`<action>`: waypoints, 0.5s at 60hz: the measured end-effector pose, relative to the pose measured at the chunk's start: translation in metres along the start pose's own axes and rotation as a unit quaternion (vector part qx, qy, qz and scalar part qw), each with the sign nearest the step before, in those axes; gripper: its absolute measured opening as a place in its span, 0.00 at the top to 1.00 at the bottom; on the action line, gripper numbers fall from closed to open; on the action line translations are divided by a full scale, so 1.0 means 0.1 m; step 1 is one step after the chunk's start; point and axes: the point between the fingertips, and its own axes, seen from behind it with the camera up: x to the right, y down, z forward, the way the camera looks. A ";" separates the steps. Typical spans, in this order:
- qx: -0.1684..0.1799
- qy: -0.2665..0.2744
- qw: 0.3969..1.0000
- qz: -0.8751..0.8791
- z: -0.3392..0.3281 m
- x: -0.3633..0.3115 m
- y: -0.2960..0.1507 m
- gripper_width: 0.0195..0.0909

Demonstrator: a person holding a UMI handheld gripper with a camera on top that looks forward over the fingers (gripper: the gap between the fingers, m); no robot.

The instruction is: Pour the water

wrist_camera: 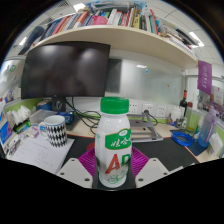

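**Bottle in the jaws, cup waiting at left**

Nearest, at bottom centre of the frame: the gripper point(114, 172), its 2 fingers running up from the lower edge, magenta pads point(141, 160) facing inward. Between them stands the bottle point(114, 143), white body, green label, green cap on top. Both fingers sit tight against its sides with no gap showing, so it reads as clamped on the bottle rather than merely around it. The bottle is upright. Whether its base rests on the desk point(45, 152) or hangs just clear cannot be told; the fingers hide it.

Left of centre, a little beyond the fingers: a mug point(54, 129) with a black-and-white pattern, upright, mouth open, well apart from the bottle. Likely the vessel to fill.

Further back: papers and small clutter on the desk, a dark monitor point(66, 68) at upper left, a bookshelf point(120, 20) across the top.

Judgement on step: grasp looks complete; carry and pour not yet done. The cap appears to be on, which would block any pour, so that needs checking. The next move calls for a lift, a swing left until the bottle's neck is over the mug's mouth, then a slow tilt, with grip firm enough that the smooth bottle does not slip.
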 end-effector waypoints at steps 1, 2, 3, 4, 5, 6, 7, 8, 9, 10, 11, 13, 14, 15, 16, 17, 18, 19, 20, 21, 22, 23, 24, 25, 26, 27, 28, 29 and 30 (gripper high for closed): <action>0.001 0.001 1.000 -0.002 0.01 -0.01 0.00 0.69; 0.001 0.002 1.000 -0.005 0.02 -0.01 -0.01 0.69; 0.001 0.002 1.000 -0.008 0.03 -0.02 -0.01 0.69; -0.001 0.002 1.000 -0.011 0.04 -0.03 -0.01 0.69; -0.003 0.002 1.000 -0.013 0.05 -0.03 -0.02 0.69; -0.008 0.002 1.000 -0.015 0.06 -0.04 -0.01 0.70; -0.012 0.002 1.000 -0.018 0.07 -0.04 -0.01 0.70; -0.017 0.003 1.000 -0.021 0.08 -0.05 -0.02 0.72; -0.020 0.002 1.000 -0.023 0.10 -0.05 -0.02 0.72; -0.024 0.005 0.999 -0.027 0.11 -0.04 -0.02 0.72; -0.027 0.010 0.999 -0.032 0.11 -0.04 -0.03 0.72; -0.035 0.019 0.998 -0.048 0.12 -0.02 -0.05 0.72; -0.038 0.021 0.997 -0.057 0.13 -0.02 -0.08 0.72; -0.038 0.021 0.997 -0.066 0.14 -0.03 -0.11 0.72; -0.038 0.020 0.996 -0.074 0.15 -0.05 -0.15 0.72; -0.039 0.020 0.995 -0.085 0.16 -0.07 -0.19 0.72; -0.041 0.022 0.994 -0.098 0.18 -0.08 -0.22 0.72; -0.046 0.026 0.992 -0.114 0.20 -0.09 -0.24 0.72; -0.050 0.026 0.990 -0.131 0.23 -0.09 -0.26 0.72; -0.054 0.029 0.987 -0.149 0.25 -0.12 -0.28 0.72; -0.057 0.028 0.984 -0.167 0.28 -0.16 -0.28 0.72; -0.062 0.027 0.980 -0.186 0.31 -0.19 -0.30 0.72; -0.066 0.025 0.976 -0.206 0.33 -0.22 -0.31 0.73; -0.070 0.025 0.971 -0.227 0.36 -0.24 -0.33 0.72; -0.075 0.026 0.965 -0.251 0.38 -0.25 -0.34 0.73; -0.081 0.026 0.957 -0.278 0.40 -0.26 -0.34 0.72; -0.084 0.026 0.949 -0.303 0.43 -0.28 -0.36 0.72; -0.082 0.024 0.941 -0.327 0.47 -0.30 -0.40 0.72; -0.080 0.026 0.933 -0.351 0.50 -0.31 -0.43 0.72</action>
